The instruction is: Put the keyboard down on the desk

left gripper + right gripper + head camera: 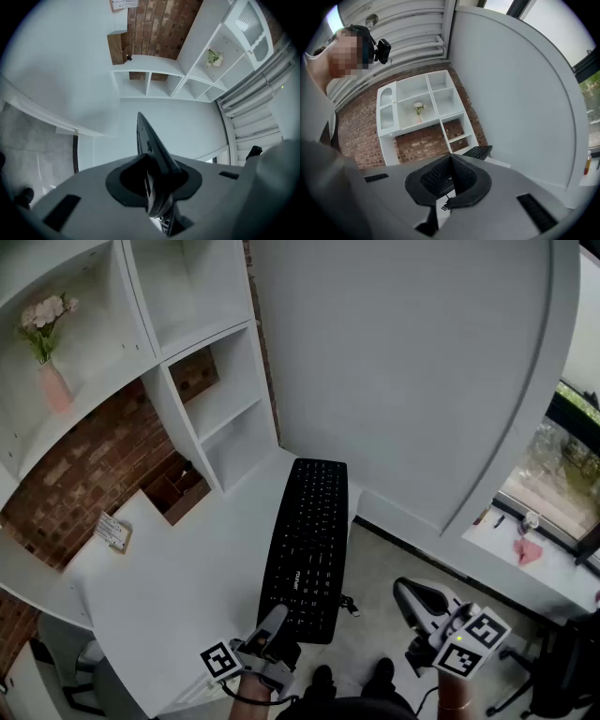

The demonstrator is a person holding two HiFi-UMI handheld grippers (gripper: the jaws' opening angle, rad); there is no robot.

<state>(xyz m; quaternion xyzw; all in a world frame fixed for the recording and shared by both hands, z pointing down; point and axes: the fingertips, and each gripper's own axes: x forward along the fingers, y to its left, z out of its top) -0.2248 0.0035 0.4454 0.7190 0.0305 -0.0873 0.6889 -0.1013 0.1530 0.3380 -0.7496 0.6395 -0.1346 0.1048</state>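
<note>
A black keyboard point(309, 540) lies lengthways over the right part of the white desk point(187, 587), its near end past the front edge; whether it rests on the desk I cannot tell. My left gripper point(281, 622) is shut on that near end. In the left gripper view the keyboard point(149, 140) shows edge-on, clamped between the jaws of the left gripper point(154, 185). My right gripper point(412, 592) hangs off to the right over the floor, apart from the keyboard. In the right gripper view the right gripper point(450, 161) has its pads together with nothing between them, the keyboard point(478, 151) beyond.
A white shelf unit point(187, 381) stands behind the desk, with a pink vase of flowers point(52, 381). A small card point(112, 532) and a wooden box point(178, 493) sit at the desk's back. A curved white partition point(403, 381) rises at the right. The keyboard's cable point(349, 604) dangles.
</note>
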